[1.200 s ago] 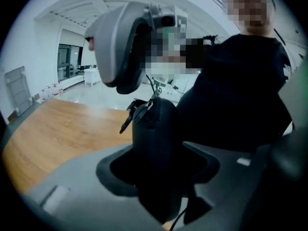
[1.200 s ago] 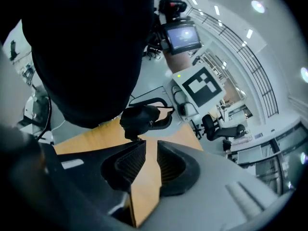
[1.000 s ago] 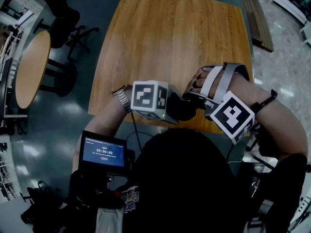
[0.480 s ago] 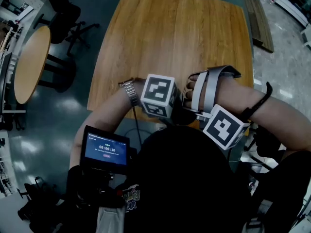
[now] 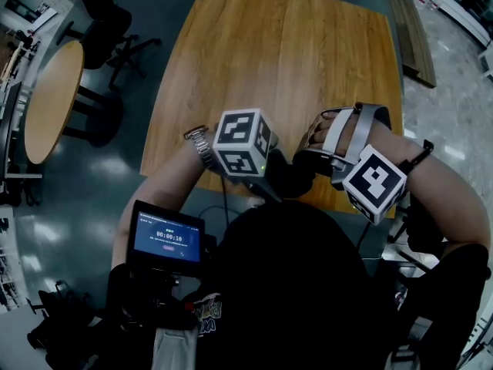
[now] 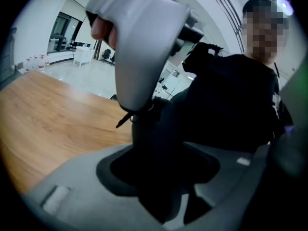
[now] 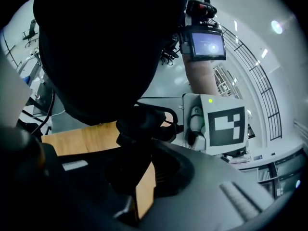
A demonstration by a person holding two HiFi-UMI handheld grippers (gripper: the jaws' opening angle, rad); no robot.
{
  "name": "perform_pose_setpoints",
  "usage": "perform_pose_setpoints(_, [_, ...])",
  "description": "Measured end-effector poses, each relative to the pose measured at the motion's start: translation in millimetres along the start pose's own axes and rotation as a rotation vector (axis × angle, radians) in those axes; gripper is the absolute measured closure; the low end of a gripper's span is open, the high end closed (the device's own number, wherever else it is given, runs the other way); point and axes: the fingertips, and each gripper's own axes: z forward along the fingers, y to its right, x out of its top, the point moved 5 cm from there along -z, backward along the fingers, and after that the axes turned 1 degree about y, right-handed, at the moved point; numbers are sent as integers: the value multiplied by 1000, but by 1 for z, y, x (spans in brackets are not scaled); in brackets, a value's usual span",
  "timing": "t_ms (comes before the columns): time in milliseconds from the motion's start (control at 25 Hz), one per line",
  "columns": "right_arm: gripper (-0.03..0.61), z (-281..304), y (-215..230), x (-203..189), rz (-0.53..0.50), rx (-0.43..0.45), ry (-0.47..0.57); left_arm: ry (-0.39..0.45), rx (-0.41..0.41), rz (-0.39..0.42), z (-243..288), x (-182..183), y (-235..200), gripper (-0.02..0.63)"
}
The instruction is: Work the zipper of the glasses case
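The glasses case (image 5: 295,179) is a dark lump at the table's near edge, between my two grippers and partly hidden by the person's head. My left gripper (image 5: 271,174) has its jaws wide around the case (image 6: 154,146) and grips it. My right gripper (image 5: 308,168) comes down onto the case's top from the right. In the left gripper view its tip (image 6: 139,110) meets the case, and a small zipper pull (image 6: 123,121) sticks out beside it. Its jaws have just closed and stand shut there. In the right gripper view the case (image 7: 139,126) is a dark mass ahead.
The square wooden table (image 5: 277,60) stretches away from the grippers. A round table (image 5: 50,106) and dark chairs (image 5: 100,29) stand on the left, and a bench (image 5: 408,29) on the right. A small lit screen (image 5: 166,241) sits at the person's chest.
Both grippers have stayed at the table's near edge. The left gripper's marker cube has rolled and shows its faces at another angle. The right cube dipped toward the person and came back.
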Motion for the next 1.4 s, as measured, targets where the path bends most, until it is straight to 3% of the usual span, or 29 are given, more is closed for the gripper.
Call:
perform_pose_setpoints(160, [576,-2,-2,0,17,5,2,-21,8,-6,-1,-2,-1,364])
perform_pose_setpoints(440, [577,-13,-6,-5,45,-62,-14,63,-32,-38,-2,1,-3,364])
perform_pose_setpoints(800, [574,-10,-6,0,50,-50,16,-29,-22,-22,-1,2,1,364])
perform_pose_setpoints(880, [566,-12,-6,-3,75,-27,22,-54,-23,-28,0,-2,2,364])
perform_pose_setpoints(1040, [465,-9,-5,3,64,67,37,-126,-24,-23,0,-6,3,364])
perform_pose_setpoints(1240, [449,3,-3,11,-21,144,25,-195,-39,-8,3,-10,5,364])
perform_pose_setpoints(1400, [500,10,-8,16,-91,237,7,-243,-17,16,4,-12,5,364])
